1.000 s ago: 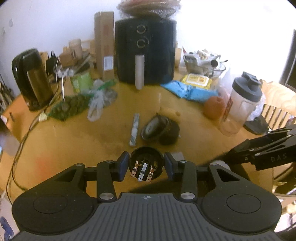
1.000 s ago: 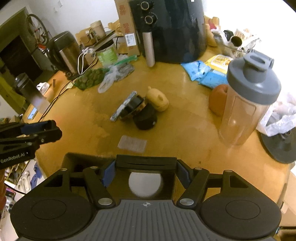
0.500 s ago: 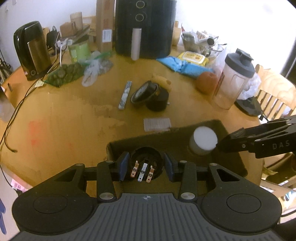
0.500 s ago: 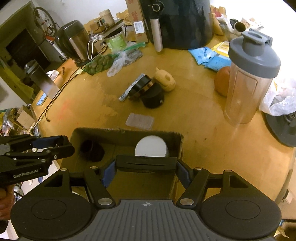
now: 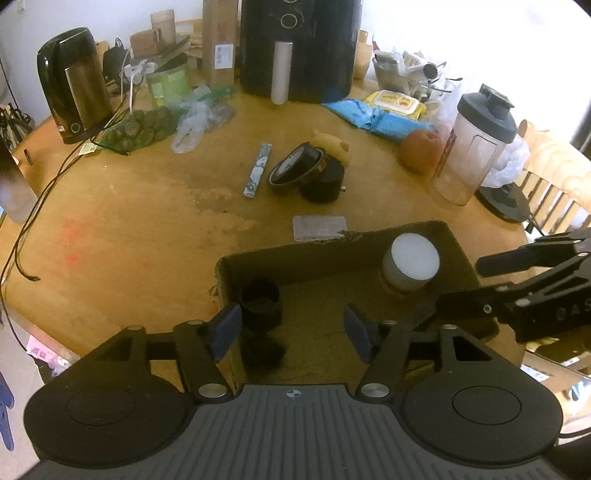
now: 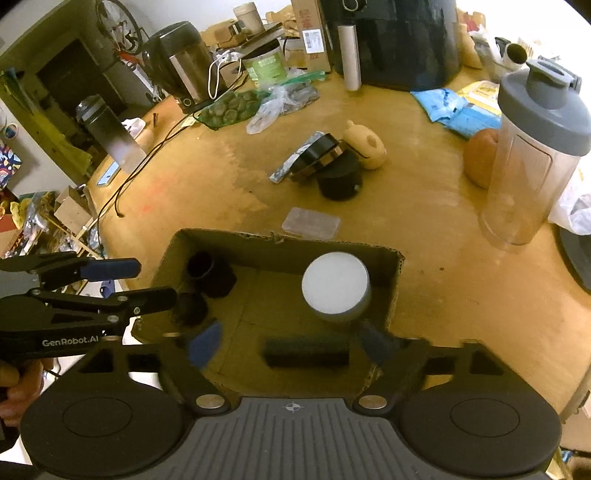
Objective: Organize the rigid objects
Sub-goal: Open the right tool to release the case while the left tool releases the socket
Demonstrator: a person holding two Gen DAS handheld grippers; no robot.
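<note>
Round wooden table (image 5: pixel 129 229), worn yellow top. Open corrugated cardboard box (image 5: pixel 458 251) sat at its near edge, under both grippers. Left gripper (image 5: pixel 291 326) hung over the box's left end, jaws wide, holding nothing; two black cylindrical parts (image 5: pixel 260 301) stood just beyond its left pad. Right gripper (image 6: pixel 291 341) was also spread wide and empty; white-topped grey cylinder (image 6: pixel 335 286) upright inside the box just ahead, black flat bar (image 6: pixel 306 353) between its pads.

A round wooden surface (image 5: pixel 122 236) stands against a white wall (image 5: pixel 92 14), with strong daylight washing out its far right edge. A slatted wooden chair (image 5: pixel 554 177) sits at the right; a dark doorway (image 6: pixel 62 85) opens left.
</note>
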